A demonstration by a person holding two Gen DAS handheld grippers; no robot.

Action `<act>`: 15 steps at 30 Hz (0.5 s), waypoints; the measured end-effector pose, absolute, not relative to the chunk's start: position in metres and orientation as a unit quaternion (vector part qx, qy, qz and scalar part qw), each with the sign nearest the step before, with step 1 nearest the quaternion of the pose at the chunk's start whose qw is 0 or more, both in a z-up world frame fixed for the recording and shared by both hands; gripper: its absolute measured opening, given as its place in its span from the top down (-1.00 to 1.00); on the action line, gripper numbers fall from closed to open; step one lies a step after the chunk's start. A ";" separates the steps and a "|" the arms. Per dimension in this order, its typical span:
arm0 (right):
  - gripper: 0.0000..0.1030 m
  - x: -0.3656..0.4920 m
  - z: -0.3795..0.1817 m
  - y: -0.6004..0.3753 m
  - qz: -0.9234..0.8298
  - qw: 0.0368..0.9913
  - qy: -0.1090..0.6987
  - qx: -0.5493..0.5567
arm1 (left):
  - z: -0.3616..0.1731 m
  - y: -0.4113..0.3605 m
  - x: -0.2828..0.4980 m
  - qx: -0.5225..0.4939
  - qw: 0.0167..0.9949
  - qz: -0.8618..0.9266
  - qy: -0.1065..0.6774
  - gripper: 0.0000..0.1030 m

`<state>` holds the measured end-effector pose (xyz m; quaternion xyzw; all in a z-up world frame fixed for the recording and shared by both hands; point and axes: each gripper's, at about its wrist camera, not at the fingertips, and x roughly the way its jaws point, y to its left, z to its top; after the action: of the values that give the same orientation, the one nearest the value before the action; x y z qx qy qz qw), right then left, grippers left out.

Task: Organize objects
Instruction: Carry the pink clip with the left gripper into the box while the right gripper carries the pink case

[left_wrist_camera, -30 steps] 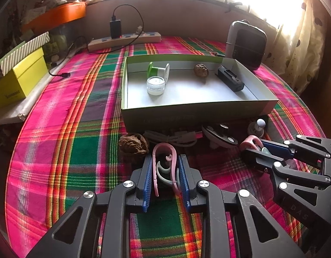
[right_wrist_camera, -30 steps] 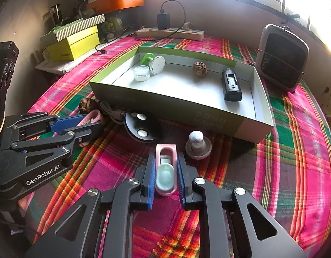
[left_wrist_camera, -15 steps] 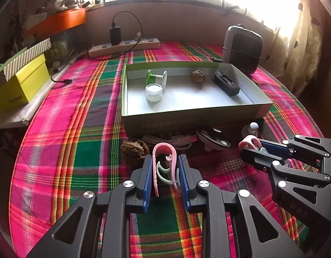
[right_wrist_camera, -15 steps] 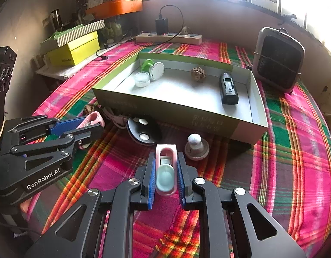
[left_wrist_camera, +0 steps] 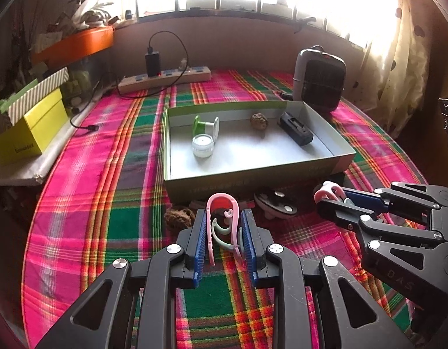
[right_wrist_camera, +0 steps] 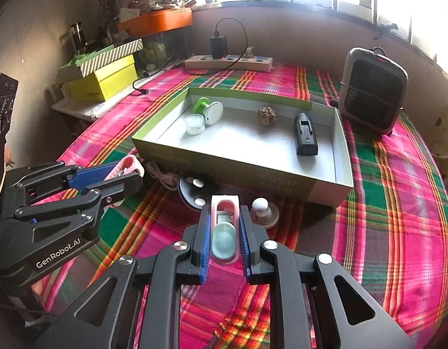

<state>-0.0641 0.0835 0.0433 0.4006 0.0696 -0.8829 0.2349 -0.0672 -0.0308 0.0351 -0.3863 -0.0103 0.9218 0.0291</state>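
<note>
My left gripper [left_wrist_camera: 223, 232] is shut on a pink clip [left_wrist_camera: 222, 203] with mint parts and holds it above the plaid cloth, short of the box. My right gripper [right_wrist_camera: 224, 232] is shut on a second pink-and-mint clip [right_wrist_camera: 224, 234]. Each gripper shows in the other's view, the right one [left_wrist_camera: 334, 200] at right, the left one [right_wrist_camera: 127, 171] at left. The open green box [left_wrist_camera: 238, 179] holds a small clear jar [left_wrist_camera: 203, 145], a green-and-white spool [left_wrist_camera: 206, 126], a walnut [left_wrist_camera: 258, 120] and a black device [left_wrist_camera: 296, 129].
In front of the box lie a second walnut [left_wrist_camera: 179, 216], a black oval disc [right_wrist_camera: 194, 190], a white knob [right_wrist_camera: 263, 208] and a pale cord [right_wrist_camera: 162, 174]. A heater [right_wrist_camera: 372, 90] stands back right, a power strip [left_wrist_camera: 165, 78] at the back, boxes [left_wrist_camera: 28, 122] at left.
Both grippers have lifted and drawn back from the box, each still holding its clip; the box and table objects look smaller and farther away.
</note>
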 end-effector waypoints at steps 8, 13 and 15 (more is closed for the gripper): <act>0.64 -0.071 0.052 0.086 -0.887 0.233 0.058 0.395 | 0.044 -0.030 -0.073 -0.379 0.035 0.925 -0.012 0.58; 0.64 -0.078 0.057 0.087 -0.888 0.232 0.053 0.394 | 0.047 -0.030 -0.080 -0.379 0.037 0.925 -0.013 0.58; 0.64 -0.082 0.059 0.087 -0.889 0.231 0.051 0.393 | 0.047 -0.030 -0.083 -0.379 0.039 0.924 -0.014 0.58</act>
<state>-0.0817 0.0873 0.0588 0.3931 0.0508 -0.8885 0.2311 -0.0826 -0.0297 0.0473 -0.3790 -0.0142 0.9245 0.0389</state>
